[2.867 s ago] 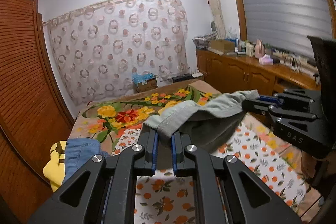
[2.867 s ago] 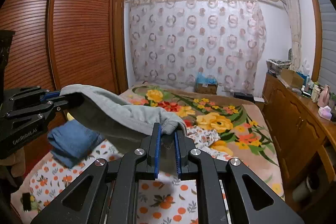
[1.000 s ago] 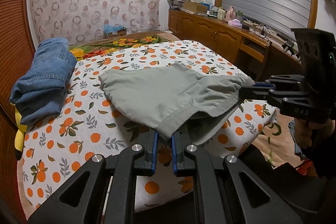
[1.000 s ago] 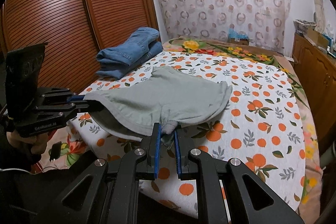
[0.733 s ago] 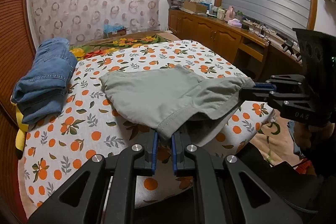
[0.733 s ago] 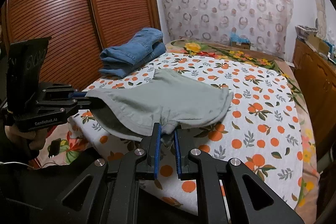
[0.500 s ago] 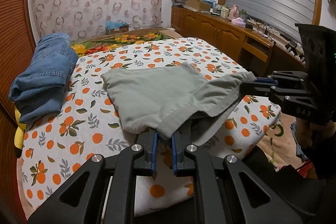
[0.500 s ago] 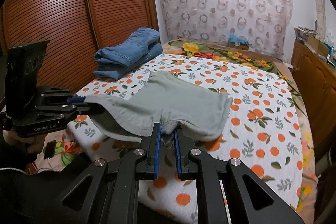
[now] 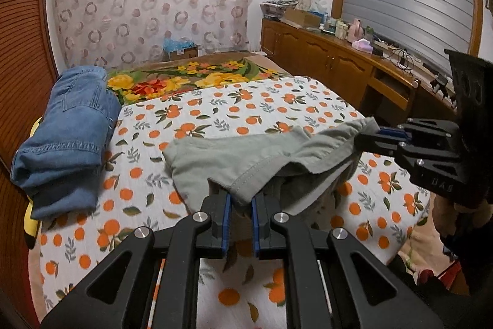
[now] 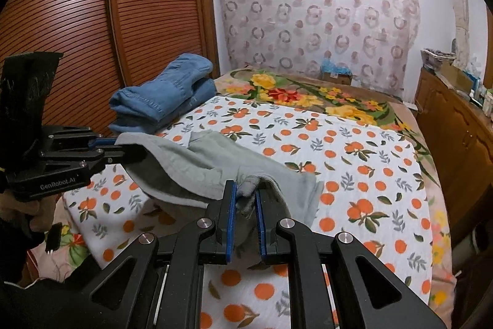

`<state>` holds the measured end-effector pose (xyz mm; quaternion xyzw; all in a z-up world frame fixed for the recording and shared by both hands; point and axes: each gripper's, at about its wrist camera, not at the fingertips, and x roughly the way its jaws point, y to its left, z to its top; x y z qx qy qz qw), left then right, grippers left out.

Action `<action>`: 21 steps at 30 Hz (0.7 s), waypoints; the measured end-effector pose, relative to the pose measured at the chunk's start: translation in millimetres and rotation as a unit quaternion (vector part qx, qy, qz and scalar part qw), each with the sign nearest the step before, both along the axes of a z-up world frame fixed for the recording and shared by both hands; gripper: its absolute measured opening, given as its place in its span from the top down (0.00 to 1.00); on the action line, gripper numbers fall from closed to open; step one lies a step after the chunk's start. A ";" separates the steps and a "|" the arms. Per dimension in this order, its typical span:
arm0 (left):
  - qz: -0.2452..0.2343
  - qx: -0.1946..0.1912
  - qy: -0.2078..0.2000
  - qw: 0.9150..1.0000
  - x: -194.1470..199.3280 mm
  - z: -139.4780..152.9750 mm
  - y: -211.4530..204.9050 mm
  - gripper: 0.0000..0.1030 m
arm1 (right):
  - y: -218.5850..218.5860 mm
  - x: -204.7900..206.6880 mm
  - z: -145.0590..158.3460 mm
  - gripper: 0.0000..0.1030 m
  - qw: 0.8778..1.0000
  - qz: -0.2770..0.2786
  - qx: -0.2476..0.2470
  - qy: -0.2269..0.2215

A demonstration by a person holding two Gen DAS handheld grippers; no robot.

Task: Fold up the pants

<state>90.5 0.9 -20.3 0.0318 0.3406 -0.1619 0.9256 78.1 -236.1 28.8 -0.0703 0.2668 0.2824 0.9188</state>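
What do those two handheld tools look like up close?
Both tools are matte black angular frames with silver rivets and blue-lined fingers. The left tool has "GenRobot.AI" printed in white on its side; the right tool shows partial white lettering. A dark sleeve covers the left arm.

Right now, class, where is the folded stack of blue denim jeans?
In the left wrist view the folded blue denim jeans lie at the left edge of the orange-print bedsheet, beside the slatted wooden wardrobe, apart from the grey-green pants.

tongs (image 9: pixel 239 213): black frame | blue pads | silver screws | "GenRobot.AI" marking
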 end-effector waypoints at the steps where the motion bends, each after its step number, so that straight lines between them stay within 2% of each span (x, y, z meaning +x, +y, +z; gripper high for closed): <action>1: 0.000 0.001 0.001 1.000 3.7 -0.6 -0.1 0.89 | 0.5 3.2 -1.8 0.89 1.000 -0.002 -0.001 0.001; 11: -0.002 0.008 0.024 1.000 43.8 -15.7 -8.9 0.89 | 9.7 49.1 -17.5 0.89 0.999 -0.020 -0.004 0.033; 17: -0.004 0.011 0.027 1.000 45.5 -18.8 -12.8 0.83 | 11.9 62.8 -25.8 0.89 0.998 -0.023 0.002 0.057; 20: 0.000 0.008 0.028 1.000 46.8 -19.5 -11.5 0.76 | 13.2 67.3 -29.7 0.89 0.998 -0.025 -0.001 0.061; 21: -0.001 0.005 0.031 1.000 47.4 -19.6 -10.5 0.71 | 13.7 68.6 -30.7 0.89 0.998 -0.026 -0.001 0.062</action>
